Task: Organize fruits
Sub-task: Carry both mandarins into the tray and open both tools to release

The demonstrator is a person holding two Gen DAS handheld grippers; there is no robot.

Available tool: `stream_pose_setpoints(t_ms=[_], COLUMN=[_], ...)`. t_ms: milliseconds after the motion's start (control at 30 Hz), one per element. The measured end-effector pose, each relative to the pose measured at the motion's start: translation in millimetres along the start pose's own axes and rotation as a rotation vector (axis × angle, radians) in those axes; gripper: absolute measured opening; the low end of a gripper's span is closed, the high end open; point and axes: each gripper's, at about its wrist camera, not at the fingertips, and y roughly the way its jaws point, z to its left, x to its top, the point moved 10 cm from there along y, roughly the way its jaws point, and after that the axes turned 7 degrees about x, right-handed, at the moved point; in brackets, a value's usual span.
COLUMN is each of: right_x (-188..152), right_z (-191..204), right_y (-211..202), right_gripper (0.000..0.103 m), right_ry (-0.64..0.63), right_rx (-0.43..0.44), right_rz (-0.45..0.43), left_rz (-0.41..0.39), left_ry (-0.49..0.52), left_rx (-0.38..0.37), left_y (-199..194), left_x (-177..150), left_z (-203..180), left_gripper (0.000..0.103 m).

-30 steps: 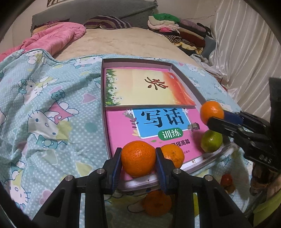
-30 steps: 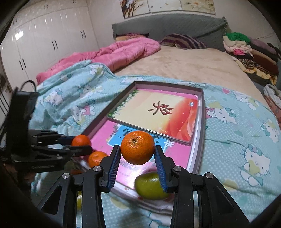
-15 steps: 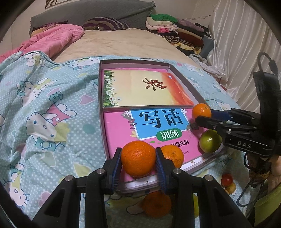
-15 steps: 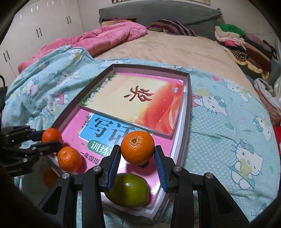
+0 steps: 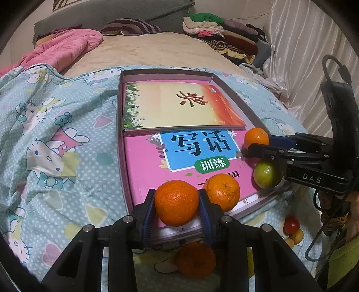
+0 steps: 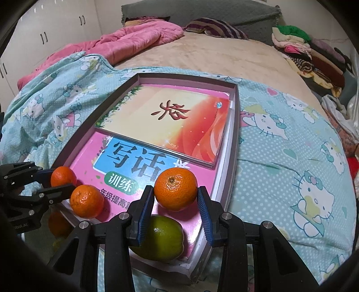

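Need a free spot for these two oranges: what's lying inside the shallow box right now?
Inside the box lie a pink workbook with an orange-yellow book overlapping its far half, plus a loose orange and a green citrus on the near end. The box floor under the books is hidden.

A light-blue polka-dot quilt printed with cartoon cats (image 6: 291, 157) covers the near part of the bed, and beyond it lies a bare beige bedsheet (image 6: 224, 56). A crumpled pink padded blanket (image 6: 134, 38) is heaped at the far left, beside a dark striped pillow (image 6: 215, 28) that rests against a grey upholstered headboard (image 6: 197, 11). A pile of folded clothes in green, pink, brown and striped fabrics (image 5: 222, 33) sits at the far right corner of the bed. White pleated curtains (image 5: 309, 56) hang along the right side, and white cupboard doors with dark handles (image 6: 44, 29) stand on the left wall.
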Motion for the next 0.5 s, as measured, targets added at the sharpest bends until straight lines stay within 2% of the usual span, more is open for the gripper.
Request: stream_pose_setpoints(t_ms=[500], right_x=[0.2], right_z=[-4.6], right_y=[-1.7], right_gripper=[0.044], right_ry=[0.022], right_rx=[-0.013], right_rz=[-0.018], left_rz=[0.001], left_ry=[-0.010], left_rx=[-0.005], left_y=[-1.0], left_x=[-0.3], left_z=[0.1], left_gripper=[0.037])
